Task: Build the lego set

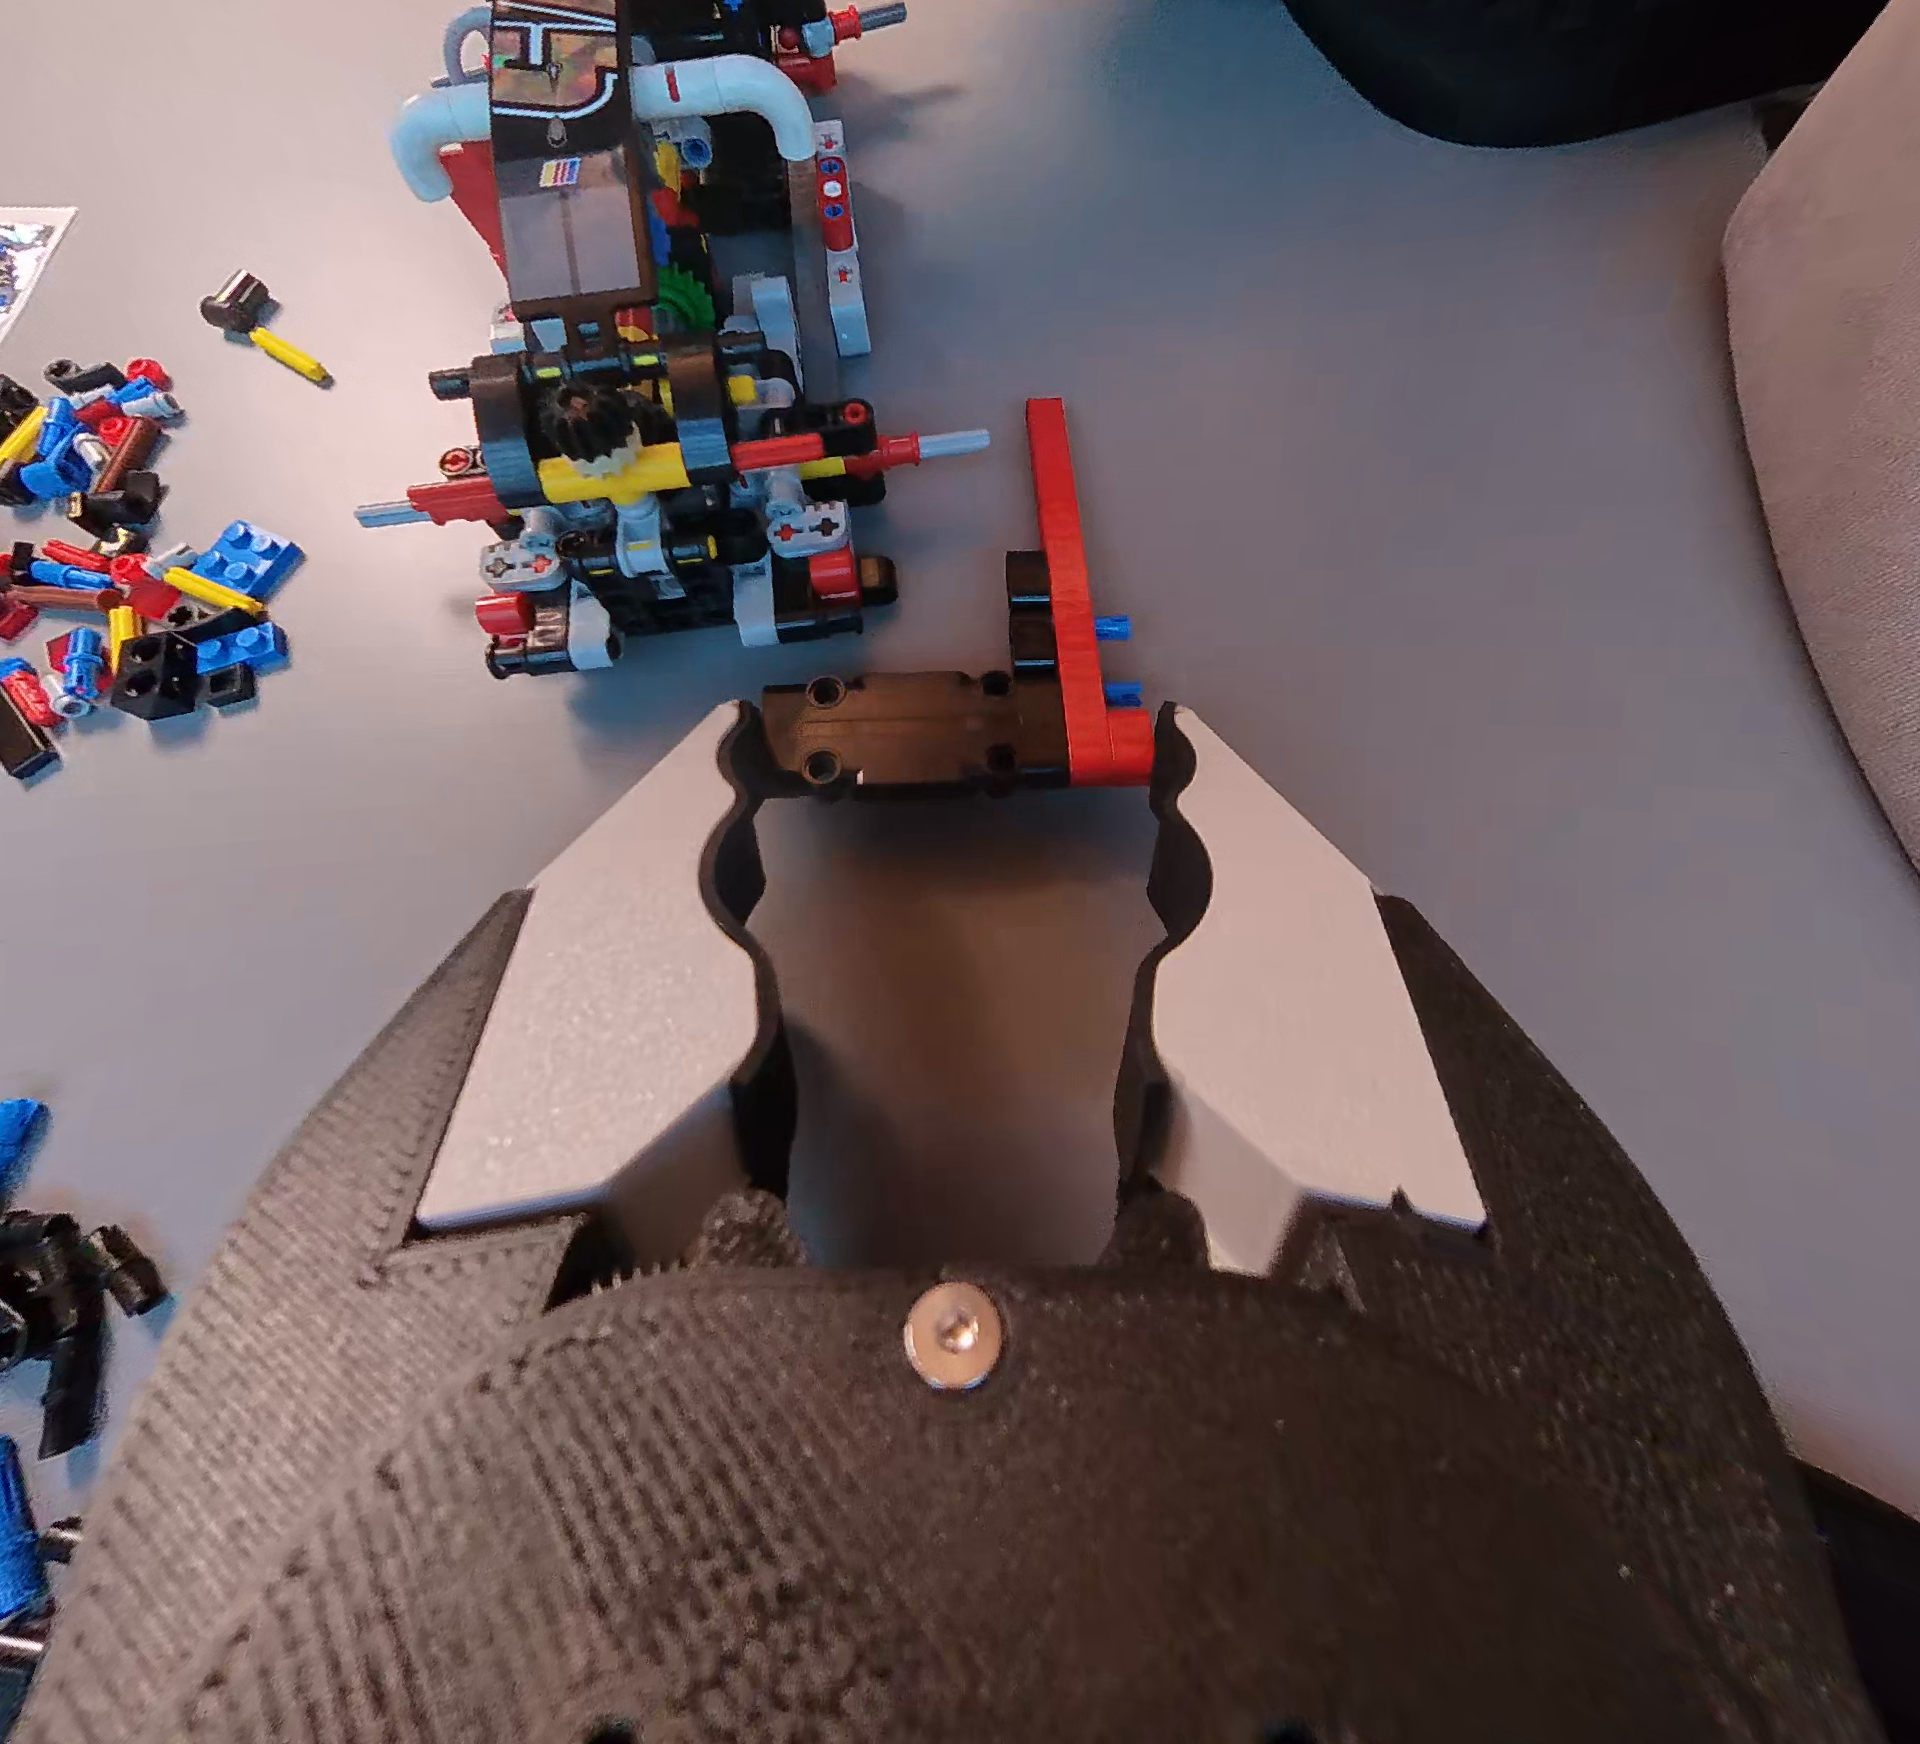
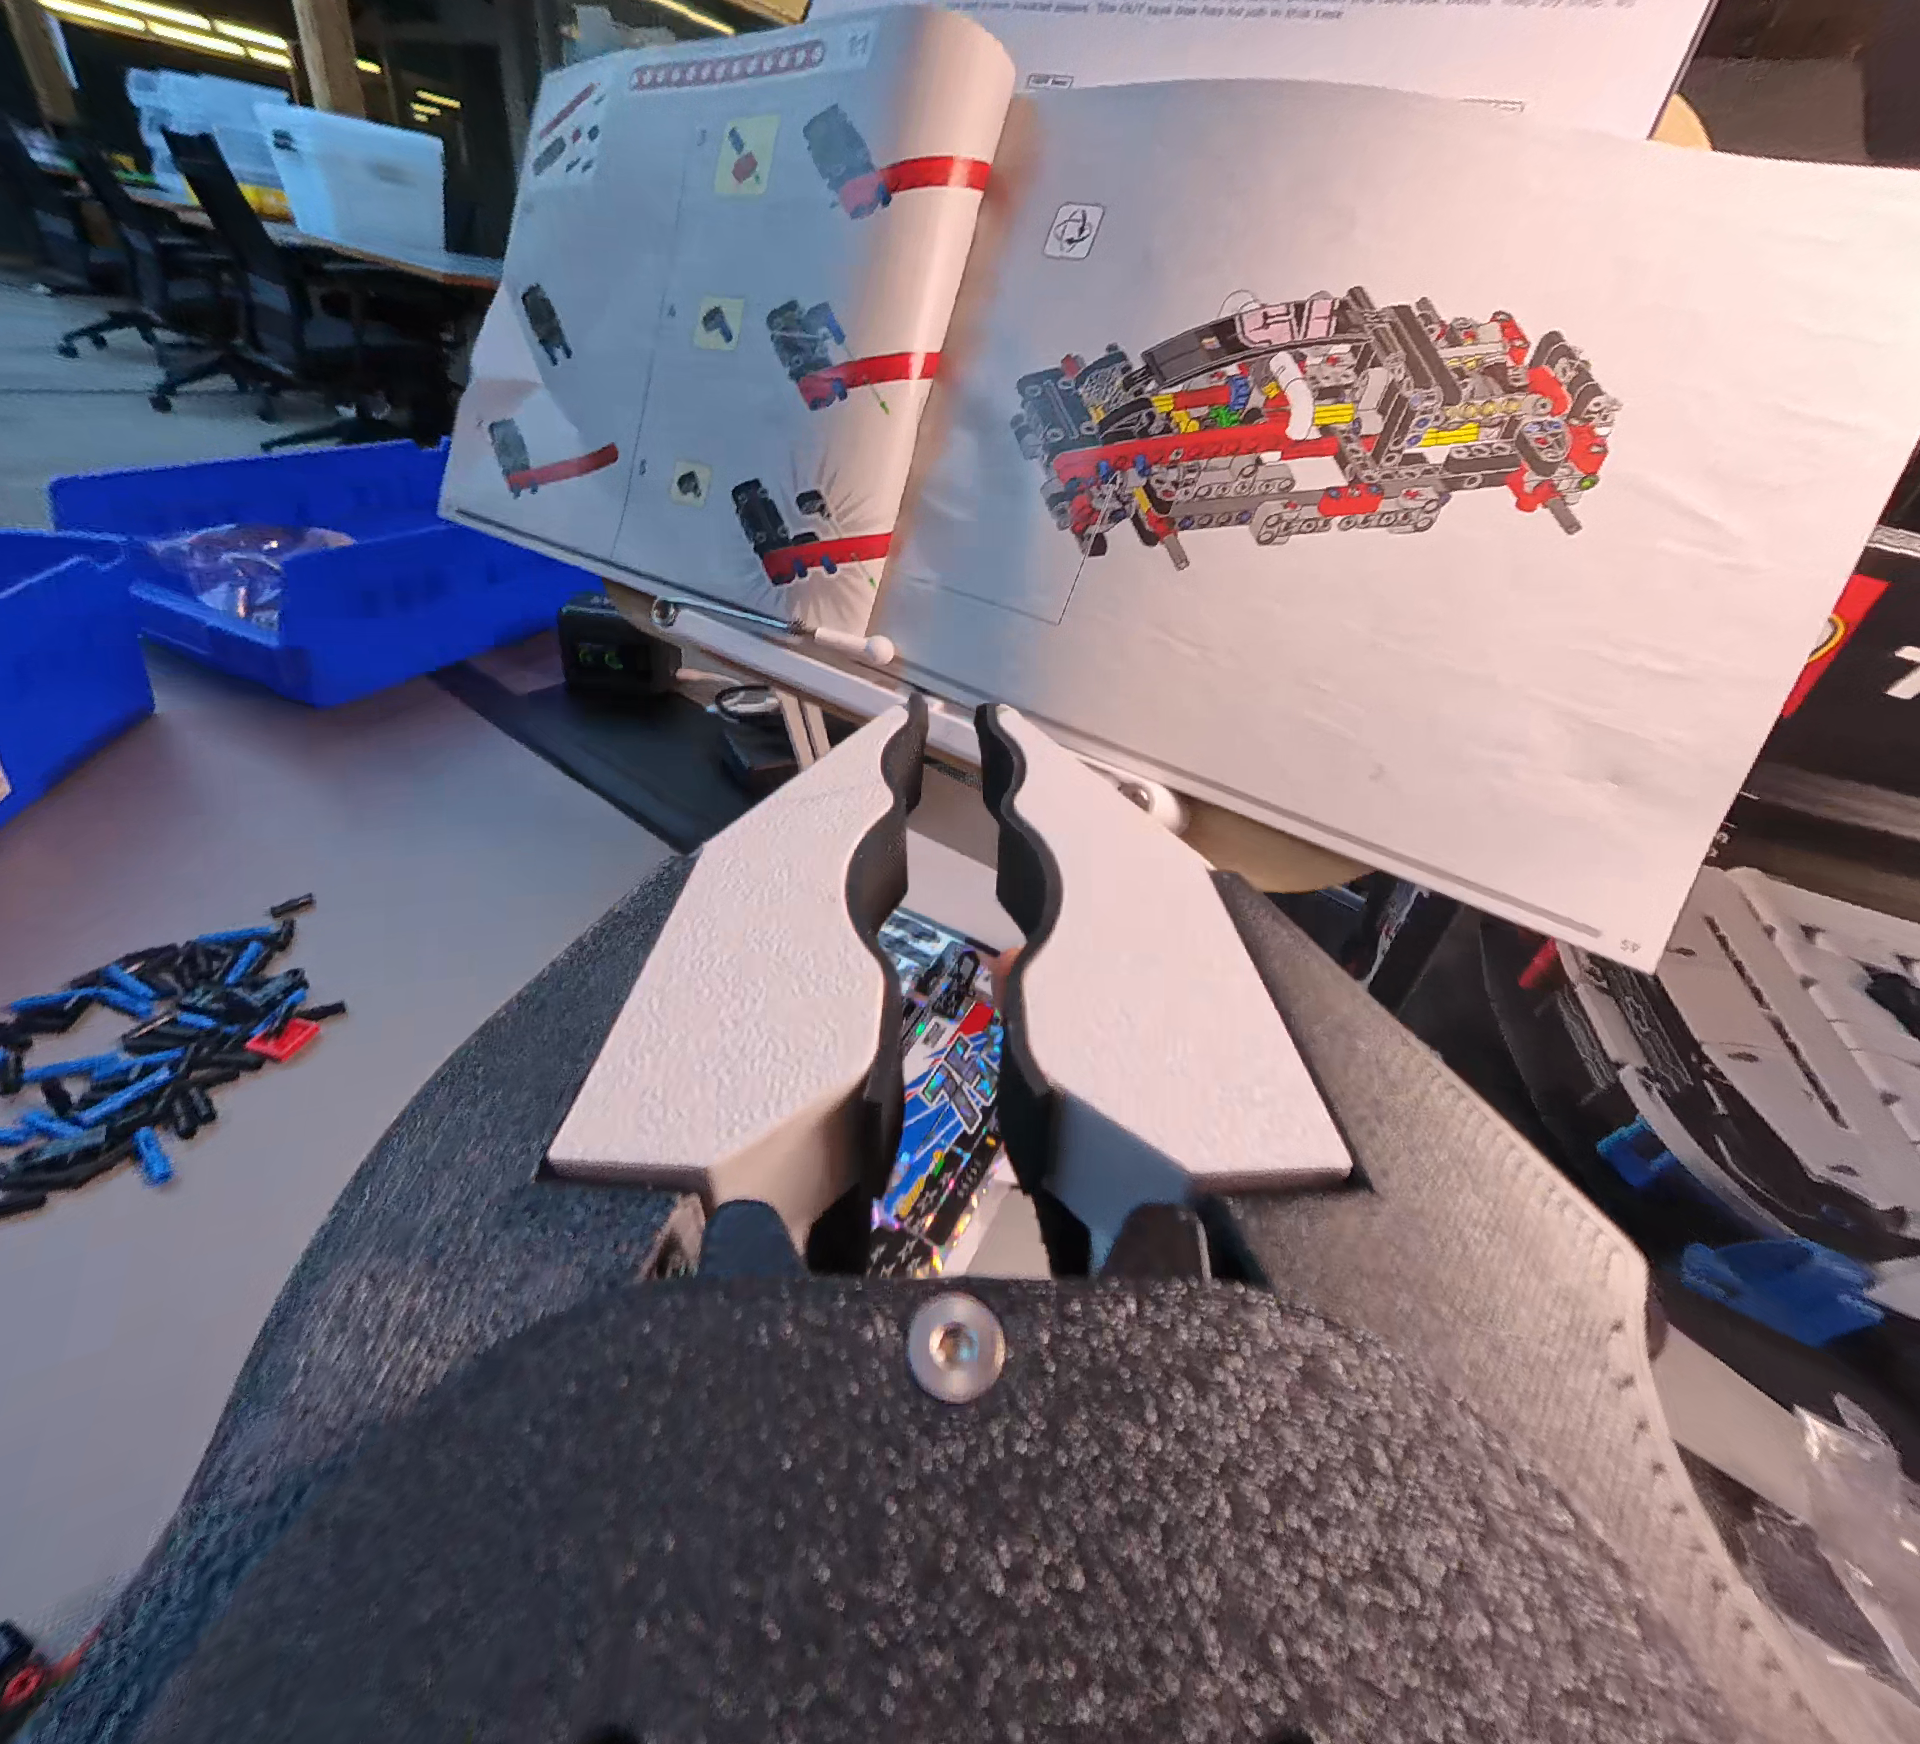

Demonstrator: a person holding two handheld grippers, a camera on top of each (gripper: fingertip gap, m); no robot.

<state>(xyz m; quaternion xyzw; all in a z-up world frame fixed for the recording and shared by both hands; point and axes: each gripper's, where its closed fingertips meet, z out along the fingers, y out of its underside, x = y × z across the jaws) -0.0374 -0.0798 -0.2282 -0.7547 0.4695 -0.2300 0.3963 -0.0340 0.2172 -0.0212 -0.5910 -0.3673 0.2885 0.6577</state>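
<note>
My left tool (image 1: 951, 738) is open, tips flanking the black-and-red subassembly (image 1: 977, 728) at frame centre on the tabletop (image 1: 1403, 447). Its black block lies crosswise between the tips; the red beam (image 1: 1065, 572) runs away up-frame. The chassis (image 1: 644, 323) sits just beyond, upper left. Contact is hidden. My right tool (image 2: 951, 738) is nearly closed and empty, pointing at the manual (image 2: 1351, 447), whose left page is blurred.
</note>
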